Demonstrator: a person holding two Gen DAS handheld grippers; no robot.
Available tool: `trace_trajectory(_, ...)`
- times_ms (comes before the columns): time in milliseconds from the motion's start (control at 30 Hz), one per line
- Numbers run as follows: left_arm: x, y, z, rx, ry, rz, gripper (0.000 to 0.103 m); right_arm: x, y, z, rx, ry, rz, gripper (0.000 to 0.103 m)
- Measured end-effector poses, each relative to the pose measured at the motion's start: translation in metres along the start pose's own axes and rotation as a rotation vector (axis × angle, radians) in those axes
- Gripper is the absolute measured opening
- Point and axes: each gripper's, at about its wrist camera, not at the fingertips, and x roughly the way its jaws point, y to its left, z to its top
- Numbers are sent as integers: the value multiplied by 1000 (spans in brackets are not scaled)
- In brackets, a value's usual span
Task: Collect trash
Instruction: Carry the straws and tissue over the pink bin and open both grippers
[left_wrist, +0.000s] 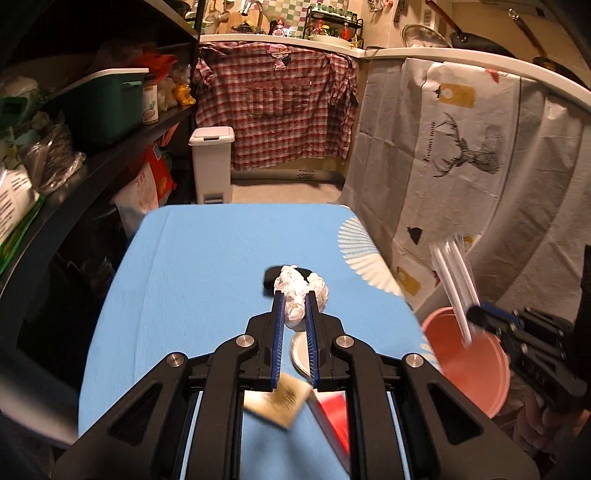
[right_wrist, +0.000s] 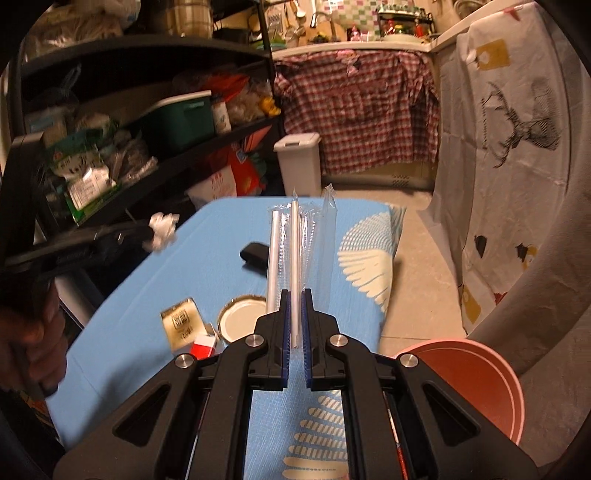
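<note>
black case (right_wrist: 254, 256), jar lid (right_wrist: 242, 323), pink basin (right_wrist: 476, 380)

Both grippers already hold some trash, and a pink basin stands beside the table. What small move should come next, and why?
Probably carry the right gripper, shut on the wrapped straws, a little further over the pink basin and release there. The straws already hang near the basin's rim in the left wrist view, while the left gripper, holding the crumpled tissue, is above the blue table, farther from it.
</note>
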Motion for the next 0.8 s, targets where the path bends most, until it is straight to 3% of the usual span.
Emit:
trace_trajectory(200, -32, -17, -11, -38, -27, -31, 11, -47, -5, 17, -16, -59, -25, 6)
trace_trajectory(400, -43, -38, -22, -10, -48, -68, 11, -89, -12, 17, -45, -117, -75, 6)
trace_trajectory(633, -37, -55, -34, 42, -45, -68, 11, -94, -36, 1, 59, -111, -98, 6)
trace_trajectory(800, -30, -62, -41, 75, -30, -68, 11, -89, -32, -5, 39, -95, -114, 6)
